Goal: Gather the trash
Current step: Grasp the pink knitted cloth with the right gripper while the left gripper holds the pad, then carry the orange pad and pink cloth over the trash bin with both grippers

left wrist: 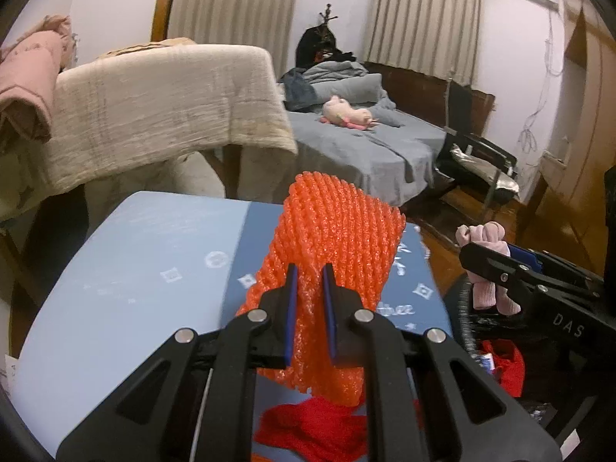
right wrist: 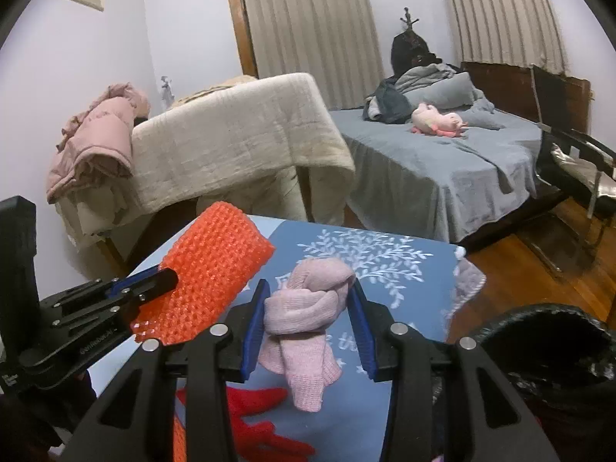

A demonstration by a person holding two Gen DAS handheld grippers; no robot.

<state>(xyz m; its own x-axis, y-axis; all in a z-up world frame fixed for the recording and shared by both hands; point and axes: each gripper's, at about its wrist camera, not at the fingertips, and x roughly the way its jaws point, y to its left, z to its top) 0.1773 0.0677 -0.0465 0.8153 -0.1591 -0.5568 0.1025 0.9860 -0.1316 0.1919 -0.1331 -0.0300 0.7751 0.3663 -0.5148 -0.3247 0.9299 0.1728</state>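
1. White letters "DAS" on the black side of the right gripper (left wrist: 496, 269), seen from the left wrist view; the rest of the word lies out of frame.
2. White cursive script on the blue table cover (left wrist: 154, 254), partly hidden; only an ending like "ee" shows, not legible as a word.
3. Small white print on the left gripper (right wrist: 154, 281) body, right wrist view; too blurred to read.

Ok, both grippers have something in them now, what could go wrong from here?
The left gripper pinches only the lower end of the orange foam net, so it could flop or slip. The right gripper holds knotted pink socks, arguably not trash, near the black-lined bin. Red gloves underneath could snag.
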